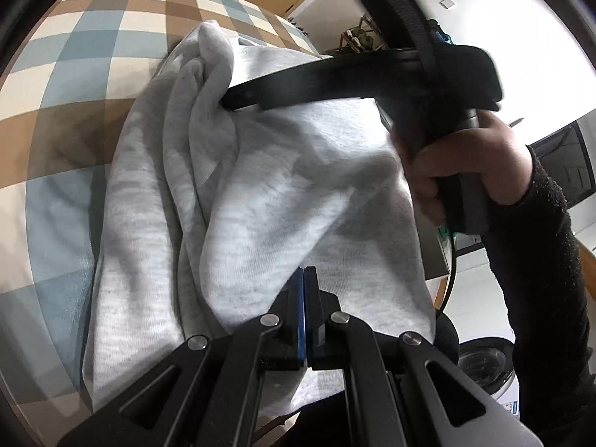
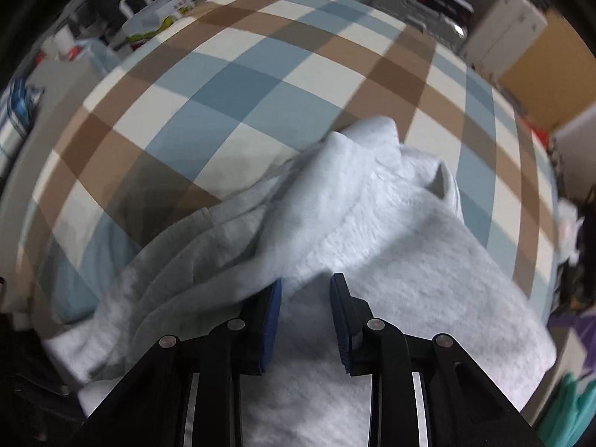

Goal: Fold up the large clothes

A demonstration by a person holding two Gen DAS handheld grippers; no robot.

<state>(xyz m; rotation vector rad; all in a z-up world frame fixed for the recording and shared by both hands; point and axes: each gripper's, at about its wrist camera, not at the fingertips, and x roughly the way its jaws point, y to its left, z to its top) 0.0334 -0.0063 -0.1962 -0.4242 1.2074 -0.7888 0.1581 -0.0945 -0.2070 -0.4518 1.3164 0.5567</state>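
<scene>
A light grey sweatshirt (image 1: pixel 260 193) lies bunched in long folds on a plaid bed cover (image 1: pixel 74 74). My left gripper (image 1: pixel 303 273) is shut, pads together, at the garment's near edge, with no cloth seen between them. A person's hand (image 1: pixel 465 164) holds my right gripper (image 1: pixel 238 98), whose fingers reach the folds from the right. In the right wrist view that right gripper (image 2: pixel 305 283) points steeply down at the sweatshirt (image 2: pixel 409 242). Its jaws are closing, and a ridge of cloth fills the narrow gap between the blue pads. White fleece lining shows on a turned-over fold (image 2: pixel 335 193).
The plaid cover (image 2: pixel 223 93) stretches bare beyond the garment. Bags and bottles (image 2: pixel 149 26) crowd its far left edge; white cabinets (image 2: pixel 503 26) stand at the far right. A washing machine (image 1: pixel 484 365) sits low on the right, and other clothes (image 2: pixel 570 231) lie at the bed's right edge.
</scene>
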